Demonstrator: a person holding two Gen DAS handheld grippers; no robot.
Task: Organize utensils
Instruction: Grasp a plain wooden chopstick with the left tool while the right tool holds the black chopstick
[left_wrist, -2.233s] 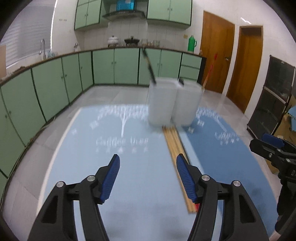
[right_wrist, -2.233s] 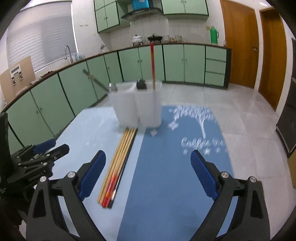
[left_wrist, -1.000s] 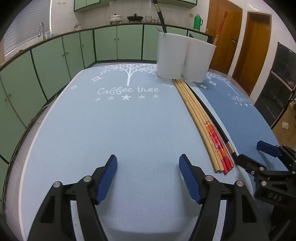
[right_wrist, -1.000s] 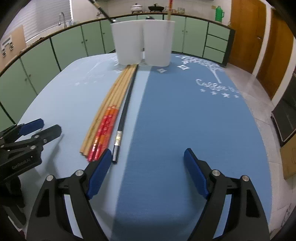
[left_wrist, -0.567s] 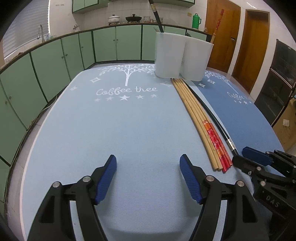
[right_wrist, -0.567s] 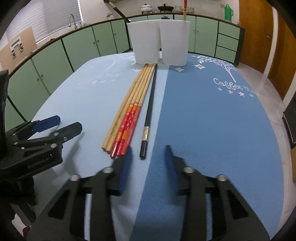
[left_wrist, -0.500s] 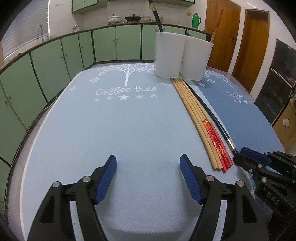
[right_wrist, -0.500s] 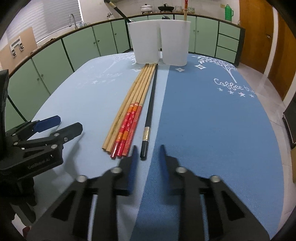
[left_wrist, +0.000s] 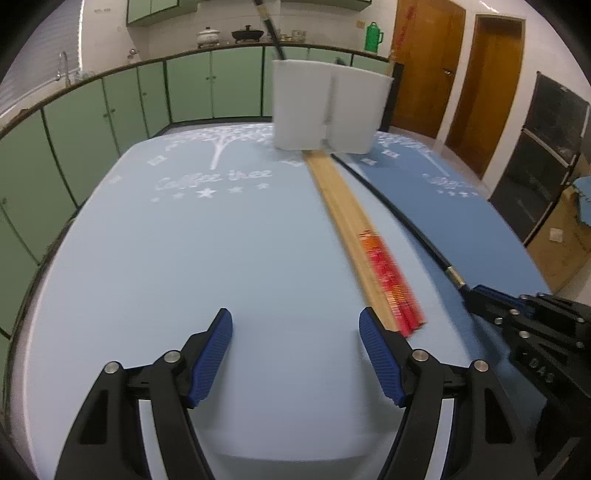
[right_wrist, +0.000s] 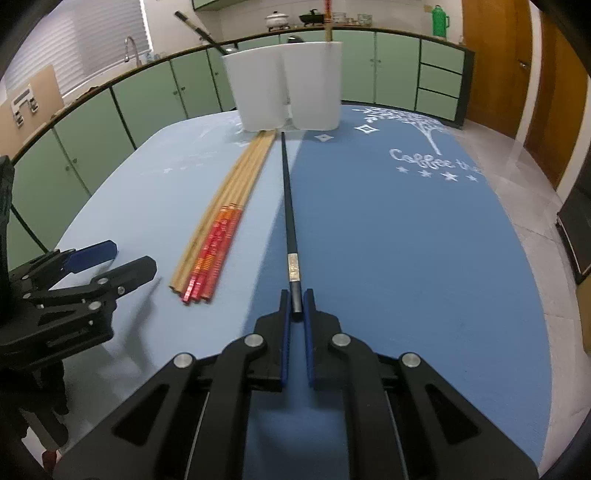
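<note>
Right wrist view, nearest first: the right gripper has just closed, its ribbed blue pads clamped on the near end of a slim black chopstick with a silver band, which runs straight away over the mat. That mat is a fine-textured cloth in two blues, pale on the left and deeper on the right, printed in white with a tree, stars and lettering. Just left of the black stick lies a bundle of chopsticks, pale wood with red-orange patterned near ends, flat on the pale half. Further left the left gripper hovers over bare pale mat with its jaws wide apart and nothing between them. At the far end of the sticks stands a smooth white holder of two rounded cups joined side by side, touching or almost touching the wooden tips; a dark utensil leans out of one cup and a red-topped stick rises from the other. Beyond run green cabinets in a curve, with a tap, pots, a green flask and brown wooden doors.
</note>
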